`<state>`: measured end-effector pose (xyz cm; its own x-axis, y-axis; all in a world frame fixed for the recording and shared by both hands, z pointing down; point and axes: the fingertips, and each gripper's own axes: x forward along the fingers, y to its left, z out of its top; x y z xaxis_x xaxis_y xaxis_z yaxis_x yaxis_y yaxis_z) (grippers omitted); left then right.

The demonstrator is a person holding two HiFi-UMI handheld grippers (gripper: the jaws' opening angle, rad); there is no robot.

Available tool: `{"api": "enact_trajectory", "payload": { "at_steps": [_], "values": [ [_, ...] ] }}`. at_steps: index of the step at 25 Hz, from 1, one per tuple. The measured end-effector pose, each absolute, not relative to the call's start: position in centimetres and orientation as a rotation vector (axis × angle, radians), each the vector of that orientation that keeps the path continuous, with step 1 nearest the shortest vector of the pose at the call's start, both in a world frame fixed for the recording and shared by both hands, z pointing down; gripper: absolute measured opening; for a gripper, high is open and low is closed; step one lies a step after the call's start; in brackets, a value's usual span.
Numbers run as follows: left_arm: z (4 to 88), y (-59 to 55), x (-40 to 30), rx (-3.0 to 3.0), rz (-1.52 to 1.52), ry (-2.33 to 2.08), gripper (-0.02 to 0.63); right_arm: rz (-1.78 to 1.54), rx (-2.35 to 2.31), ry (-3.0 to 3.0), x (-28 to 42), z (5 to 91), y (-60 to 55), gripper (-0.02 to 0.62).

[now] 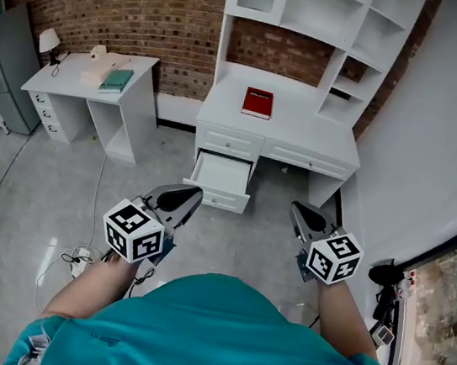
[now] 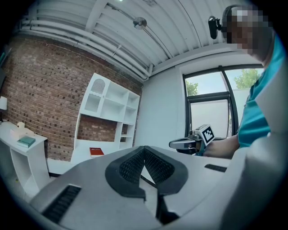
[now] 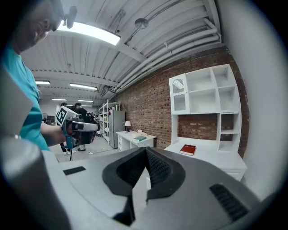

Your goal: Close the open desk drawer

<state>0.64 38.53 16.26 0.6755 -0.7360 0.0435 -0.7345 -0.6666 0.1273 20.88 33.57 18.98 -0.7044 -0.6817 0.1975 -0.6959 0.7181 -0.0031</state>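
Drawer (image 1: 221, 181): it is sticking out under the left side of the desk (image 1: 303, 138), its front facing you and its long axis running side to side.
Drawer inside: it is showing a plain white floor.
Left gripper (image 1: 193, 194): you are holding its jaws together on nothing, near the drawer.
Right gripper (image 1: 296, 208): you are holding its jaws together, gripping nothing.

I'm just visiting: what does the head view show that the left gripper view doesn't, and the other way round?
Only the head view shows the open drawer under the desk, and the marker cube on the left gripper. Only the left gripper view shows the ceiling pipes and that gripper's shut jaws close up. Both show the red book on the white desk, the brick wall and the right gripper.
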Motion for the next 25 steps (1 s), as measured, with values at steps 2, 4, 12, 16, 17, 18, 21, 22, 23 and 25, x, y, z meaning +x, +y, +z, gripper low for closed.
{"api": "enact_trajectory", "payload": {
  "at_steps": [2,4,12,16,17,18,21,22,23,25],
  "values": [
    [16.6,38.4,1.7,2.743,-0.016,-1.214,0.015,0.116,1.096,-2.746,21.8,19.3,33.3,0.021],
    [17.2,38.1,2.3,2.728,-0.01,-1.214,0.015,0.126,1.091,-2.754,22.5,19.7,32.9,0.021],
    [17.7,34.3,1.2,2.715,0.009,-1.217,0.015,0.164,1.084,-2.747,22.0,21.5,29.9,0.021],
    [18.4,30.6,-0.4,2.722,-0.008,-1.171,0.015,0.173,1.115,-2.716,20.5,22.0,26.8,0.021],
    [18.7,29.4,-1.0,2.728,-0.014,-1.156,0.015,0.167,1.124,-2.707,19.9,22.2,25.8,0.021],
    [18.9,28.0,-1.6,2.736,-0.018,-1.141,0.015,0.159,1.134,-2.698,19.3,22.3,24.7,0.021],
    [19.5,23.4,-3.5,2.757,-0.024,-1.087,0.015,0.146,1.182,-2.669,17.3,22.4,21.2,0.021],
    [19.6,21.8,-4.2,2.762,-0.023,-1.067,0.015,0.147,1.198,-2.66,16.6,22.3,19.9,0.021],
    [19.5,20.3,-5.0,2.77,-0.021,-1.047,0.015,0.147,1.214,-2.653,15.8,22.1,18.5,0.021],
    [19.0,17.2,-6.4,2.79,-0.011,-1.009,0.015,0.144,1.248,-2.646,14.1,21.4,15.7,0.021]
  ]
}}
